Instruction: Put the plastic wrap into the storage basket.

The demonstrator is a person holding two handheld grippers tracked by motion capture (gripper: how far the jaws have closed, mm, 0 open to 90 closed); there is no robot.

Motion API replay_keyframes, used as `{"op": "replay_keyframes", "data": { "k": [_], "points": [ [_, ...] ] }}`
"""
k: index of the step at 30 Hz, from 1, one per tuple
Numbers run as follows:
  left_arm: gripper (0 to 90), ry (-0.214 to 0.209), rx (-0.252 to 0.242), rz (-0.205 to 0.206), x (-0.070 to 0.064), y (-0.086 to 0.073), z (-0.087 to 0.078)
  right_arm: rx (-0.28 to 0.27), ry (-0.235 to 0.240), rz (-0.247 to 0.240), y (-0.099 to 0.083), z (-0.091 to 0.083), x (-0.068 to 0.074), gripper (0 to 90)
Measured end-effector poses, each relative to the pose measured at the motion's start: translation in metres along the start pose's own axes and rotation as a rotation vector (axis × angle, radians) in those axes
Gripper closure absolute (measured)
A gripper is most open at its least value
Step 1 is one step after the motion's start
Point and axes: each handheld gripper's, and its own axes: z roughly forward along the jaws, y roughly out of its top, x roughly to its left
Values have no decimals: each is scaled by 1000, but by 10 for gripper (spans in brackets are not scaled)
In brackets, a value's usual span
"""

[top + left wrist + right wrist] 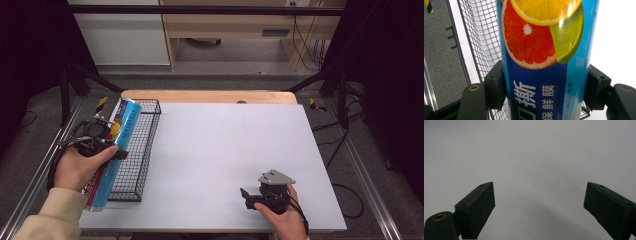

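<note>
A long blue tube [127, 117] printed with citrus slices and white lettering lies lengthwise along the left side of a black wire basket [150, 130]. Its far end is raised over the basket's back corner. My left gripper [114, 145] is shut on the tube's middle. In the left gripper view both jaws press the tube [534, 45] from either side, with my left gripper [546, 87] above the basket mesh [481, 37]. My right gripper [245, 198] rests low at the table's front right, open. In the right gripper view my right gripper [539, 205] holds nothing.
The white table top [225, 145] spreads wide between the basket and my right hand. A wooden strip [210, 96] runs along its far edge. Metal rails [37, 175] and grey floor flank the left side.
</note>
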Motion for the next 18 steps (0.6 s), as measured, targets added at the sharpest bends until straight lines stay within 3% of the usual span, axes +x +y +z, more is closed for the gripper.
{"op": "replay_keyframes", "data": {
  "k": [18],
  "points": [
    [318,-8,7,-19,7,2,8,2,4,3,0,0,0,104]
  ]
}}
